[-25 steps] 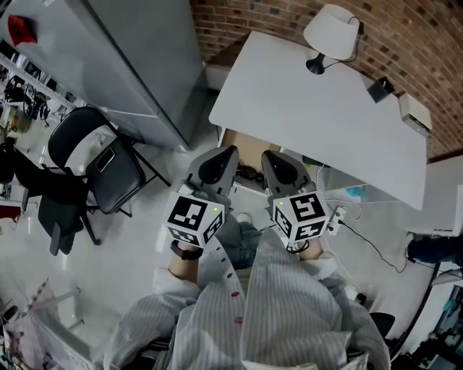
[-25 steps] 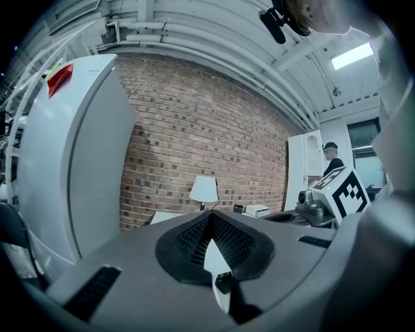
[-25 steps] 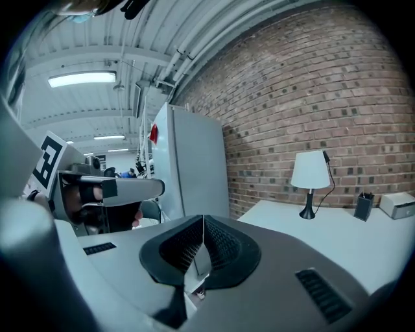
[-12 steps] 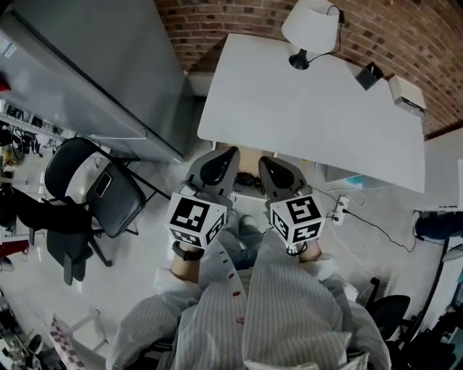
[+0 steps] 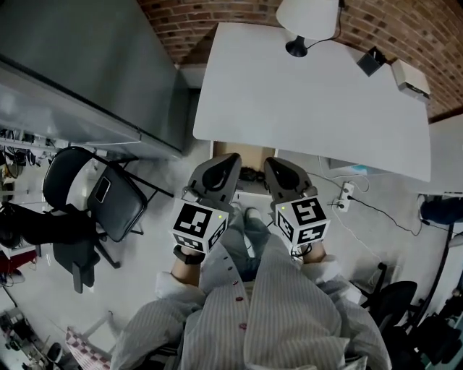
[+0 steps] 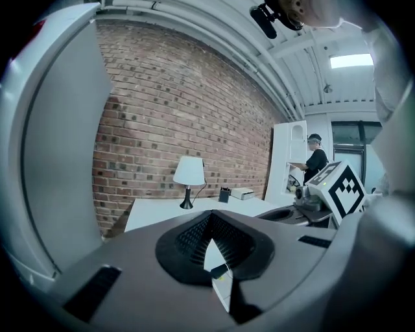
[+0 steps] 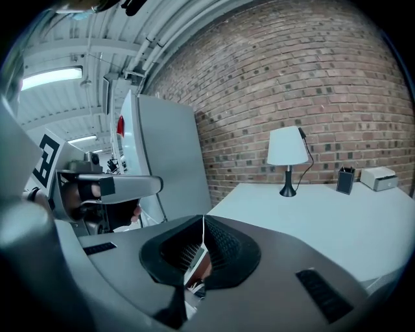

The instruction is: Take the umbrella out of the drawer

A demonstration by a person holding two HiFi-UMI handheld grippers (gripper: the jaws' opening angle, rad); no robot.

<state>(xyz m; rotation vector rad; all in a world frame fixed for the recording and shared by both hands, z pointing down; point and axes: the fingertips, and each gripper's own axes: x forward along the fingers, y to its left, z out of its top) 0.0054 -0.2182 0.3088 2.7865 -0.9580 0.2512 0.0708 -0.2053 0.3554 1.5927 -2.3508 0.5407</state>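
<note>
Left gripper (image 5: 230, 159), right gripper (image 5: 270, 164) being held side by side, jaws closed, at near edge of worktop (image 5: 311, 108); open floor (image 5: 155, 220) at frame left.

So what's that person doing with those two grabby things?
A person in a striped shirt holds the left gripper and the right gripper side by side, pointing at the near edge of a white table by a brick wall. Both grippers have their jaws together and hold nothing. A lamp stands on the table. No umbrella is in view, so nothing is out yet.
</note>
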